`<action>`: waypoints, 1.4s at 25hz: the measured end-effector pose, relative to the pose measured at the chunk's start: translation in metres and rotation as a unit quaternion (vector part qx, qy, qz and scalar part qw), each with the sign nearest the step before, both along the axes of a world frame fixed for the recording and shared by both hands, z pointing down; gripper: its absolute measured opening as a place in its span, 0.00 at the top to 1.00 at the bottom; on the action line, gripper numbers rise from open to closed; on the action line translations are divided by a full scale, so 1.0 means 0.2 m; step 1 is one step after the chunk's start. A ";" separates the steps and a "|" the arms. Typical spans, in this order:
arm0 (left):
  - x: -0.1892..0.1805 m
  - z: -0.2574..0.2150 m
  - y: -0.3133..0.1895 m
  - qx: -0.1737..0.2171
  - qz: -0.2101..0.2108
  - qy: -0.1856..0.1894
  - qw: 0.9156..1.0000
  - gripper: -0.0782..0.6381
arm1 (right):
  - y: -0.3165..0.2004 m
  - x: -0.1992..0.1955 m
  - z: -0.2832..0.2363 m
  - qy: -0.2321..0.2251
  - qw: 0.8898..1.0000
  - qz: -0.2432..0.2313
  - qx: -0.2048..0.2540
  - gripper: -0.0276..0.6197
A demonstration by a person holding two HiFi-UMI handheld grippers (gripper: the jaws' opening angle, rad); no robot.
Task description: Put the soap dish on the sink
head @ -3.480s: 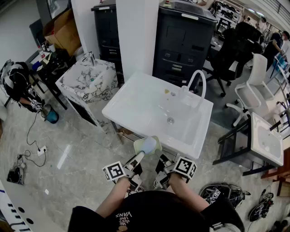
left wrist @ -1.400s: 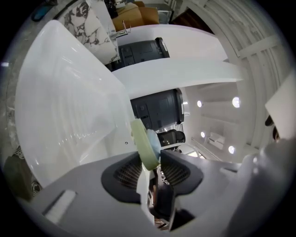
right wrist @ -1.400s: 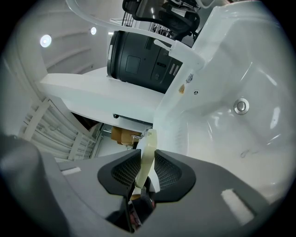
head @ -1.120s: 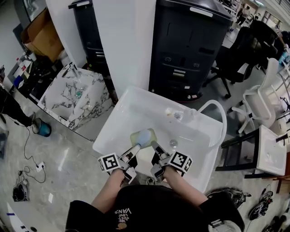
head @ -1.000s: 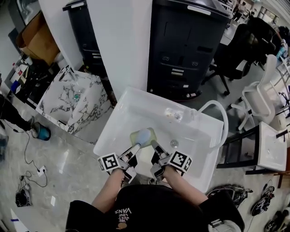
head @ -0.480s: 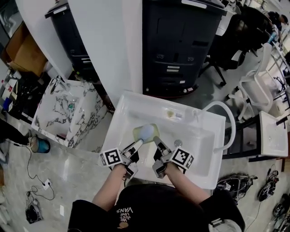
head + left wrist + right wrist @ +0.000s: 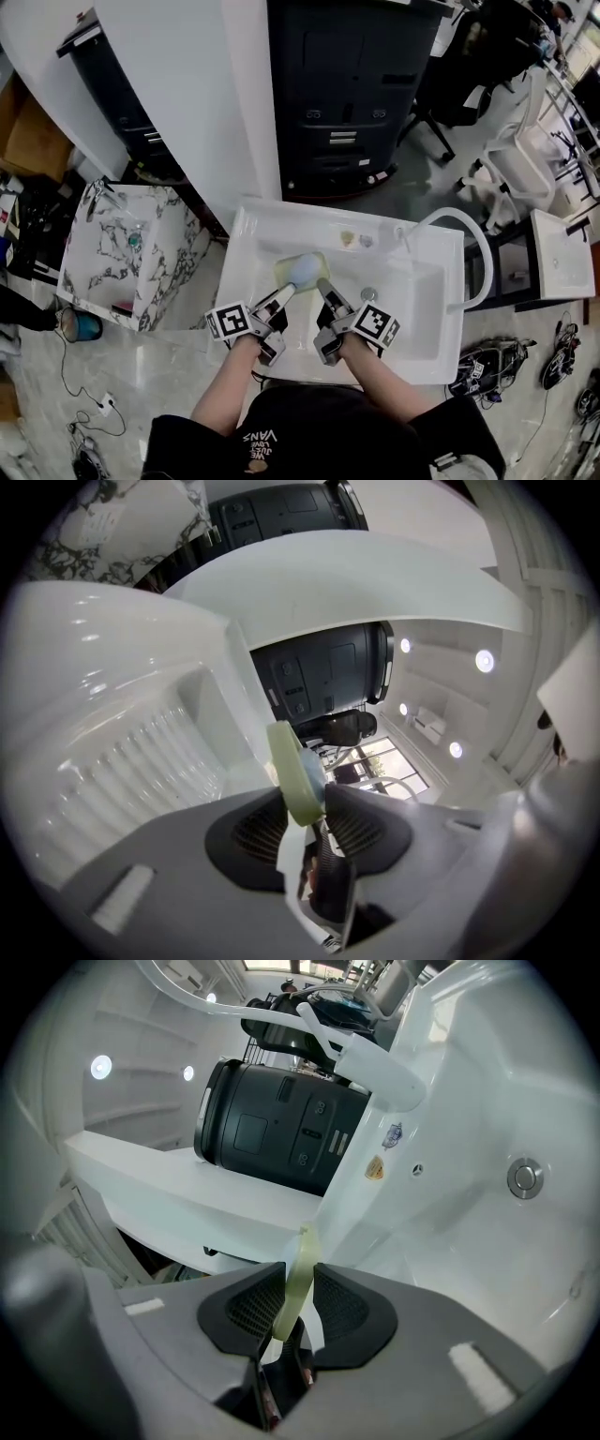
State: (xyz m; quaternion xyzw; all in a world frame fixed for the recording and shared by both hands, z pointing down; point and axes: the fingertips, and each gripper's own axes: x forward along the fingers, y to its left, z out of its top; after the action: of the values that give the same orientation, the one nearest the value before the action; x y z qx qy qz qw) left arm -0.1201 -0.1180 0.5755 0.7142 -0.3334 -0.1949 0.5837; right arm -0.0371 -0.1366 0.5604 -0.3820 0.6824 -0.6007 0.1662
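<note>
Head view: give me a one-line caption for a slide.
Left gripper and right gripper hold the pale green soap dish by its rim over the white sink basin.

Black cabinet [image 7: 347,84]: stood straight ahead of left tongs [image 7: 284,294] and right tongs [image 7: 324,287], well apart.
Marble-patterned stand [image 7: 131,248]: sat left of left tongs, apart.
White chair [image 7: 511,178]: stood ahead and right of right tongs, well apart.
Blue bucket [image 7: 80,325]: sat far left of left tongs.
Small white basin [image 7: 561,255]: sat far right of right tongs.
</note>
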 end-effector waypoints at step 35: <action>0.00 0.34 -0.46 -0.050 0.051 -0.024 0.997 0.65 | -0.39 0.02 0.35 0.008 0.996 0.091 -0.026 0.82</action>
State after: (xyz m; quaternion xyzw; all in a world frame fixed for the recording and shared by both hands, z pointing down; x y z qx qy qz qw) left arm -0.1195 -0.2108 0.6442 0.7049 -0.3197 -0.1304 0.6196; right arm -0.0329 -0.2150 0.6305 -0.4515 0.6306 -0.5973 0.2045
